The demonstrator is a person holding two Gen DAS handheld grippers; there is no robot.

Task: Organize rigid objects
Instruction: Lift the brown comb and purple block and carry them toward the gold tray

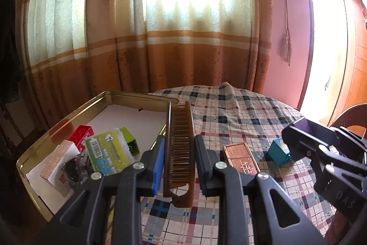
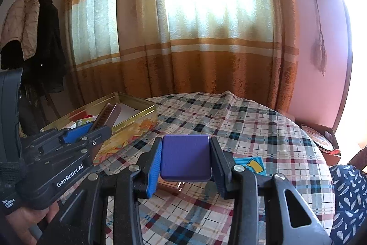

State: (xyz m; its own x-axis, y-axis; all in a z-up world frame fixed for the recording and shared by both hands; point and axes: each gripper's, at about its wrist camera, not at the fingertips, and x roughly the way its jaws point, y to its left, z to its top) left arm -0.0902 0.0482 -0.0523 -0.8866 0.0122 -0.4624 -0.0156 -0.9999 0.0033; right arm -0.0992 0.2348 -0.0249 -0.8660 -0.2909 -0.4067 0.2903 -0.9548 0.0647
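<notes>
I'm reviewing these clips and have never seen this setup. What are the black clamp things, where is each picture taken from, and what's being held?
They are hand-held grippers, one per hand, each with a fisheye camera looking along its jaws. The left wrist view shows the left gripper shut on a brown comb, beside a gold tin already holding small boxes. The right wrist view shows the right gripper shut on a purple block. A copper-coloured case and a teal box lie on the plaid tablecloth.
</notes>
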